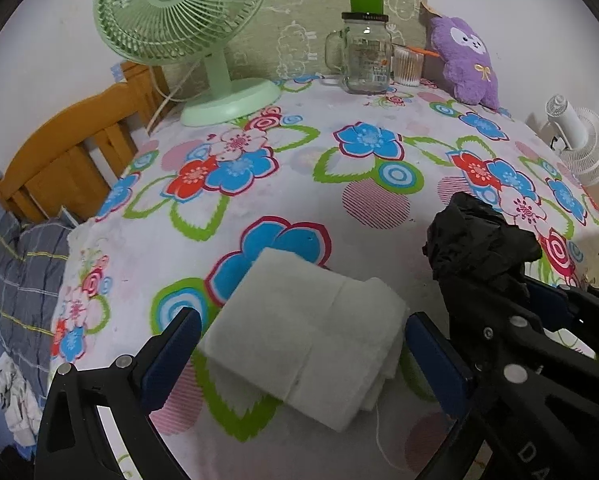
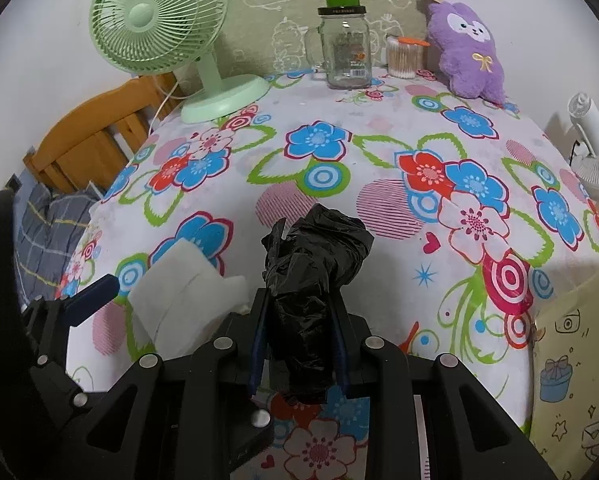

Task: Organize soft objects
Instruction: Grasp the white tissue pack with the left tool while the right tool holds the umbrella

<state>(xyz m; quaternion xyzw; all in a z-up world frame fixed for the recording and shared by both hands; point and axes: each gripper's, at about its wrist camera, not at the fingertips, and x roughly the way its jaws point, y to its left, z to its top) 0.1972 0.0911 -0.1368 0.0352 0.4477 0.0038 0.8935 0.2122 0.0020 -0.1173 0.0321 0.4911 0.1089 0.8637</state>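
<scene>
A folded white cloth (image 1: 307, 336) lies on the flowered tablecloth (image 1: 339, 184). My left gripper (image 1: 299, 344) is open, its blue-padded jaws on either side of the cloth, not pressing it. My right gripper (image 2: 299, 336) is shut on a crumpled black plastic bag (image 2: 311, 272) and holds it just above the table. The bag (image 1: 479, 248) also shows at the right in the left wrist view, and the white cloth (image 2: 179, 292) at the left in the right wrist view. A purple plush toy (image 2: 467, 52) leans against the back wall.
A green desk fan (image 1: 187, 28) stands at the back left. A glass mug jar (image 1: 365, 56) with a green cup on top and a cotton swab holder (image 1: 407, 66) stand at the back. A white fan (image 1: 579, 144) sits off the right edge, a wooden bed frame (image 1: 59, 160) at left.
</scene>
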